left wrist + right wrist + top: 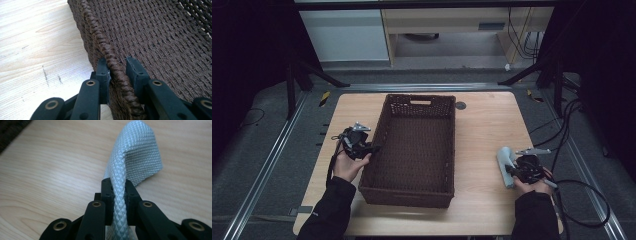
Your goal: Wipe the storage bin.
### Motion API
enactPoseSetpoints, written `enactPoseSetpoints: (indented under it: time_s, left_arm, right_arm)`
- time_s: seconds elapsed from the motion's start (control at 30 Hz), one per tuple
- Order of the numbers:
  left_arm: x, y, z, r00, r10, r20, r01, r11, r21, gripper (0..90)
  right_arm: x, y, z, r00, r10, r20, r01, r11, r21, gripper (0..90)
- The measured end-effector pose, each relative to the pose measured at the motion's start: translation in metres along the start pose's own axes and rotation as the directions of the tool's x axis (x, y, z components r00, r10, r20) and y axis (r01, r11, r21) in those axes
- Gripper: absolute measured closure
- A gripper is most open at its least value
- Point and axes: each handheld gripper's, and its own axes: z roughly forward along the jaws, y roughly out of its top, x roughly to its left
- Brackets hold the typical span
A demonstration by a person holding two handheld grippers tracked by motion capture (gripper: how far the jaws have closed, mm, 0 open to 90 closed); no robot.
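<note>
Basket (pixel 412 150) between grippers — cloth (pixel 505 165) aside

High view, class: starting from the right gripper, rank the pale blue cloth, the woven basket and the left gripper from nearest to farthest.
1. The pale blue cloth: pinched in the right gripper, at the table's right edge.
2. The woven basket: mid-table, to the left of that gripper.
3. The left gripper: farthest, at the basket's far left rim, its jaws astride the braided edge.

Brown woven basket (pixel 412 150) sits mid-table, open side up. Pale blue cloth (pixel 506 165) lies folded right of it, apart.
</note>
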Motion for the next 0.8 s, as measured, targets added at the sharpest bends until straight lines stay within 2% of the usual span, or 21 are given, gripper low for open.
enactPoseSetpoints:
  time_s: [0.2,0.37,0.57,0.8]
  left_arm:
    - [-0.002,0.001,0.001,1.0000,0.002,0.008,-0.002,1.0000,0.002,72.5]
    - [-0.007,0.003,0.003,0.9999,0.005,0.015,-0.005,1.0000,-0.007,72.4]
    - [-0.013,0.005,0.006,0.9994,0.019,0.029,-0.019,0.9998,-0.007,72.4]
    - [-0.014,0.005,0.007,0.9993,0.023,0.029,-0.023,0.9997,-0.007,72.3]
  right_arm:
    - [0.008,0.017,-0.002,0.9990,-0.029,-0.034,0.027,0.997,-0.067,81.9]
    - [0.012,0.037,0.003,0.9983,-0.019,-0.054,0.013,0.994,-0.109,81.6]
    - [0.014,0.058,0.008,0.9984,-0.030,-0.048,0.023,0.990,-0.142,81.6]
    - [0.018,0.079,0.018,0.9981,-0.038,-0.049,0.029,0.985,-0.170,81.6]
